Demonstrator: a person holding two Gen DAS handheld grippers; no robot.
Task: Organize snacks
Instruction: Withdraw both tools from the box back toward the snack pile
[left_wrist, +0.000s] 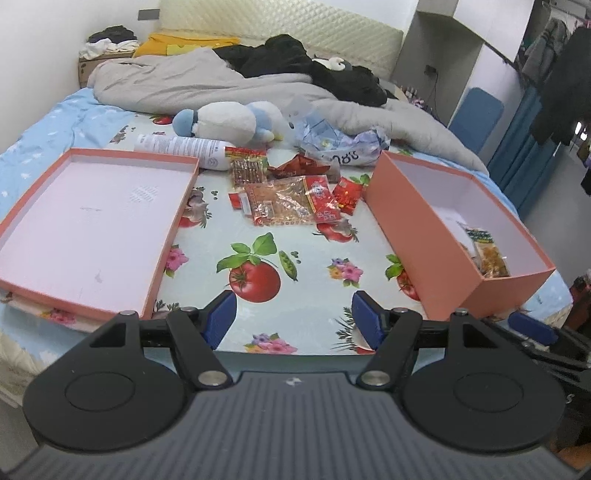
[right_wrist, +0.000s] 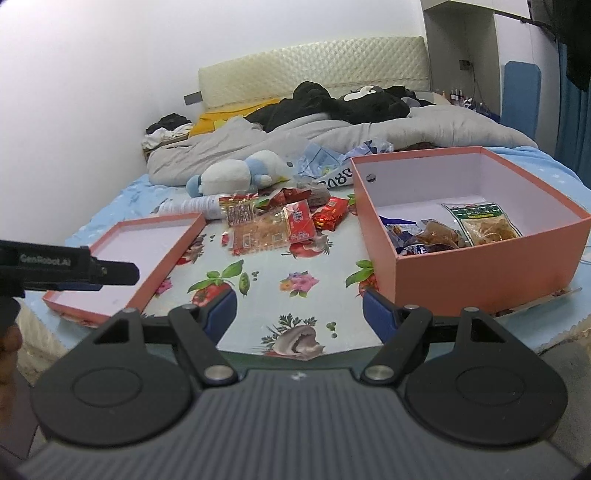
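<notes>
A heap of red and clear snack packets (left_wrist: 288, 195) (right_wrist: 273, 221) lies in the middle of a flowered cloth on the bed. To the right stands a deep pink box (left_wrist: 436, 254) (right_wrist: 491, 273) with a few packets (right_wrist: 480, 225) inside. A shallow pink lid (left_wrist: 92, 229) (right_wrist: 147, 254) lies at the left, nothing in it. My left gripper (left_wrist: 293, 319) hovers open over the cloth's near edge, short of the heap. Just as open and bare, my right gripper (right_wrist: 299, 314) hangs beside the box's near corner. The left gripper's body (right_wrist: 74, 271) shows at the left of the right wrist view.
A blue and white plush toy (left_wrist: 236, 123) (right_wrist: 236, 171), a white bottle (left_wrist: 184, 147) and a crumpled plastic bag (left_wrist: 332, 140) lie behind the heap. Grey bedding (left_wrist: 221, 85) and dark clothes cover the far bed. A wardrobe and hanging clothes (left_wrist: 554, 74) stand at the right.
</notes>
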